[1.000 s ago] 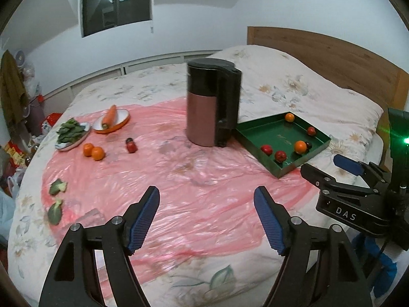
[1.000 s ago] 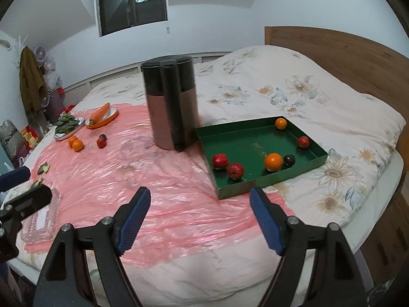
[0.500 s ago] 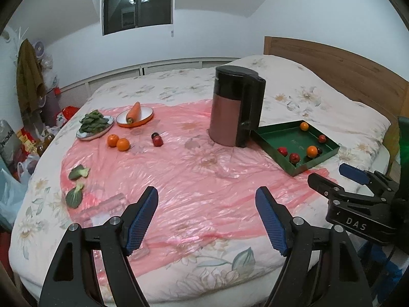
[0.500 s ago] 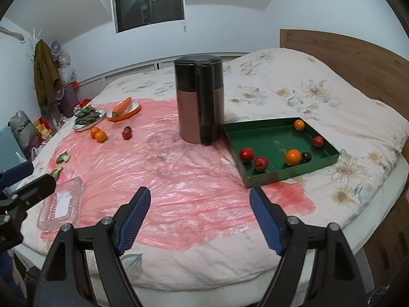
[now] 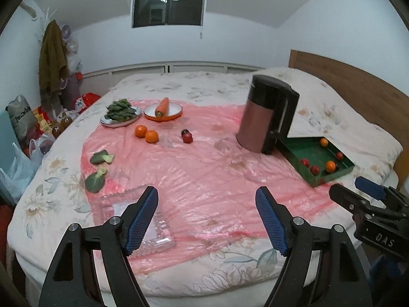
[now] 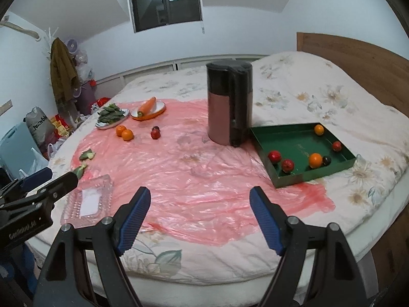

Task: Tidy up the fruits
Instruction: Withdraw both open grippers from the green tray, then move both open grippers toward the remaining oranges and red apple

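A green tray (image 6: 294, 138) lies at the right of the pink plastic sheet (image 6: 194, 179) on the bed and holds several fruits, red, orange and dark (image 6: 315, 160). Two oranges (image 6: 124, 132) and a red fruit with a dark one (image 6: 155, 133) lie loose at the far left of the sheet. In the left wrist view the oranges (image 5: 146, 133), red fruit (image 5: 187, 137) and tray (image 5: 301, 151) also show. My left gripper (image 5: 206, 220) and my right gripper (image 6: 200, 216) are both open and empty, above the bed's near edge.
A tall black-and-copper appliance (image 6: 228, 107) stands beside the tray. A plate of greens (image 6: 110, 116) and a dish with a carrot (image 6: 148, 108) sit far left. Loose greens (image 5: 98, 168) and a clear glass dish (image 6: 88, 200) lie near left. Wooden headboard (image 6: 358, 66) at right.
Both grippers have pulled back and risen from the bed, so more of the bed and room shows. Both stay open and empty. Nothing on the bed has moved.
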Tool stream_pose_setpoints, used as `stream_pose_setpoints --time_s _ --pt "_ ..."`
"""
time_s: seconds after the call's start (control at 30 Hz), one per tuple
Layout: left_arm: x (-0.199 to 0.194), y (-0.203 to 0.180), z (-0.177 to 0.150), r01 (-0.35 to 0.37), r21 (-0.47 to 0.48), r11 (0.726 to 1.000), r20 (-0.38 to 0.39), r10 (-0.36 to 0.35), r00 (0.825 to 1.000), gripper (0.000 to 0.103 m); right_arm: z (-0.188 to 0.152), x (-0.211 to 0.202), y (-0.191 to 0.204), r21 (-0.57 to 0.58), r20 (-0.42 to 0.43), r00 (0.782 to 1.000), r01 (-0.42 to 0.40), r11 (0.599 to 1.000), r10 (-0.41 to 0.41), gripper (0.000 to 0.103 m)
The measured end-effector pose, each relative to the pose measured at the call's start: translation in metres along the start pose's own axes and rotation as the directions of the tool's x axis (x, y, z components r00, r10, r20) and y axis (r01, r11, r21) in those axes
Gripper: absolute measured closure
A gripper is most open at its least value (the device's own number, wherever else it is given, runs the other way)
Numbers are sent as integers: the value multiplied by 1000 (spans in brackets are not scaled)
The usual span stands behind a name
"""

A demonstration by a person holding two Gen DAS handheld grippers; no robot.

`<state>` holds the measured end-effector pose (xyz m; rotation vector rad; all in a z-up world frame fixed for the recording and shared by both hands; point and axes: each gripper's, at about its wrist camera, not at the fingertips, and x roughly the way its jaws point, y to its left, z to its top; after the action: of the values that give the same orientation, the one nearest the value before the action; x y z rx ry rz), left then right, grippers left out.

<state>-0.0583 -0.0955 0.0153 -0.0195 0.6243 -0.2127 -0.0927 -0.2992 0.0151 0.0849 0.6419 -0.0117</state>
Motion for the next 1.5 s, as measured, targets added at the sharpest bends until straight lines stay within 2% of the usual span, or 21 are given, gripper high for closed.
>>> stream_pose_setpoints --time_s 0.33,0.53,0.73,1.1,1.27,1.5 --pt "2 43 -7 5 -78 997 -47 -8 999 29 1 -4 10 -16 1 1000 -8 1000 8 0" --pt "9 62 -12 -48 -55 997 -55 44 998 29 1 8 12 -24 -3 1000 -24 999 24 0" --pt "22 85 -17 -98 -71 993 -84 92 992 29 -15 30 22 -72 -44 999 -30 997 27 0" --pt "26 134 -7 -173 -62 983 -63 169 984 29 -11 55 26 -73 -65 997 -33 997 28 0" --pt "30 148 -5 -180 -83 980 -67 174 982 29 -11 62 30 -71 -77 996 -43 997 38 0" --pt "36 151 -4 -148 -89 985 -77 141 987 29 -10 68 37 -99 -90 995 -52 994 43 0"
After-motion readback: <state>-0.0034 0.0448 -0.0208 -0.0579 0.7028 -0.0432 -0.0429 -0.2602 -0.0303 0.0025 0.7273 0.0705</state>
